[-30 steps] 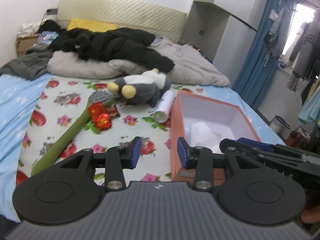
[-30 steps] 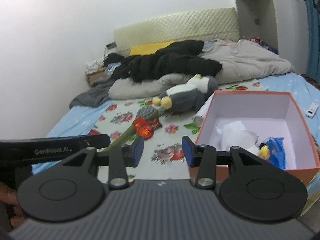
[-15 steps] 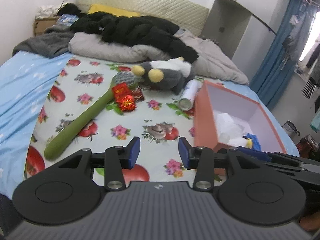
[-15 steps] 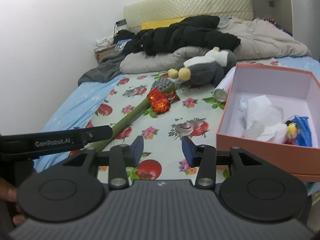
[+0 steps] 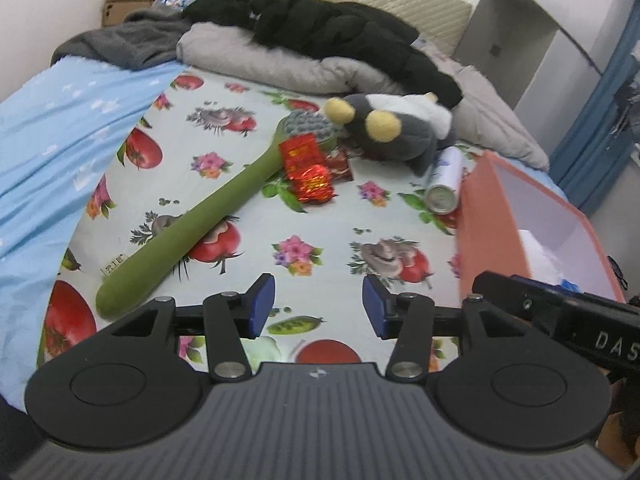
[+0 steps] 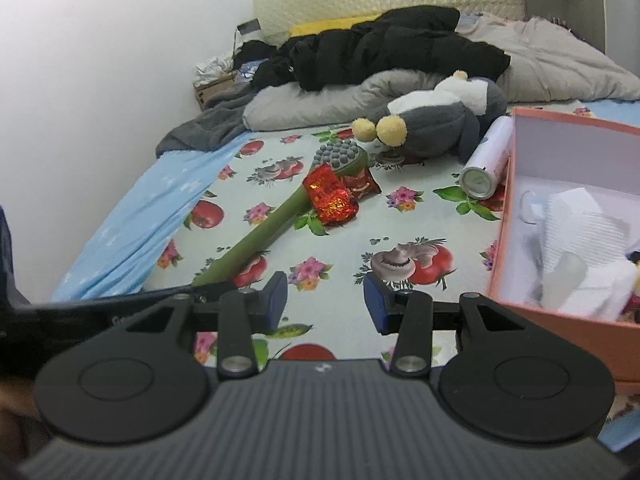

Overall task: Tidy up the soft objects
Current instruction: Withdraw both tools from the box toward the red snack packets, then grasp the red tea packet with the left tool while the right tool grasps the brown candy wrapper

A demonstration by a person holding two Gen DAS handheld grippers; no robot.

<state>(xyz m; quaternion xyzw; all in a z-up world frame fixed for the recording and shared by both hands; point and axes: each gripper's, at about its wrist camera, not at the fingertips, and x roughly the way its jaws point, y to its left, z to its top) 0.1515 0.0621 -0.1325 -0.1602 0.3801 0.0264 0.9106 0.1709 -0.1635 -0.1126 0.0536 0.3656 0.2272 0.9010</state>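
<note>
A grey and white plush toy (image 5: 394, 126) with yellow feet lies on the floral sheet ahead; it shows in the right wrist view (image 6: 440, 120) too. Red foil packets (image 5: 308, 164) (image 6: 330, 194) lie over a long green massage stick (image 5: 200, 228) (image 6: 272, 228). A white can (image 5: 444, 184) (image 6: 490, 158) lies beside an open orange box (image 5: 492, 216) (image 6: 572, 320) holding white tissue. My left gripper (image 5: 318, 306) is open and empty above the sheet. My right gripper (image 6: 325, 300) is open and empty beside the box.
A black jacket (image 5: 340, 28) and grey bedding (image 5: 280, 64) are piled at the head of the bed. A light blue blanket (image 5: 52, 128) covers the left edge. A cardboard box (image 5: 124, 10) sits by the wall. Blue curtains (image 5: 600, 120) hang at right.
Both grippers have moved forward and down toward the sheet, so the stick, packets and plush look closer. Jaws stay open.
</note>
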